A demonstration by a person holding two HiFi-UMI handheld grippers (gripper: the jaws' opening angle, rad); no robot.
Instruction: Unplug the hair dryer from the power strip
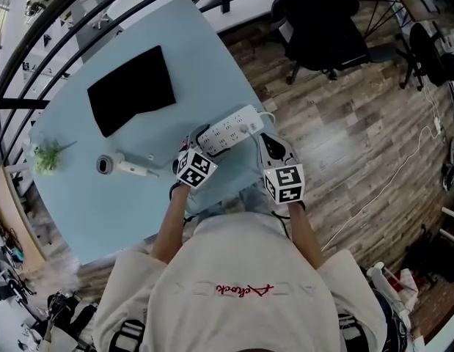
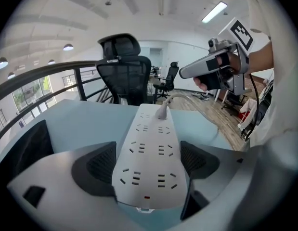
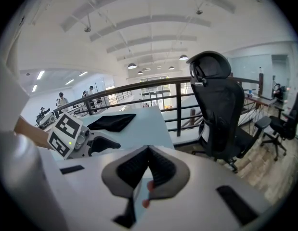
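Tilted downward, the left gripper [image 2: 149, 161] spreads its jaws wide, while the right gripper [image 3: 148, 166] alongside holds its jaws pressed together.

Left gripper [image 2: 148, 165]: jaws apart, flanking near end of power strip [image 2: 149, 143]
Power strip: white, flat on table [image 2: 76, 124]
Right gripper [image 2: 185, 72]: raised beyond

From my feed I see a pale blue surface [image 1: 102, 211] with a flat black cloth [image 1: 131, 90] lying toward its far edge. A small green plant [image 1: 47, 156] sits right at its left edge, well apart from the cloth. Beyond the far right corner a black office chair [image 1: 322, 20] stands on the wooden floor [image 1: 359, 138], where a white cable [image 1: 388, 178] trails. A dark railing [image 3: 139, 86] runs behind the surface.
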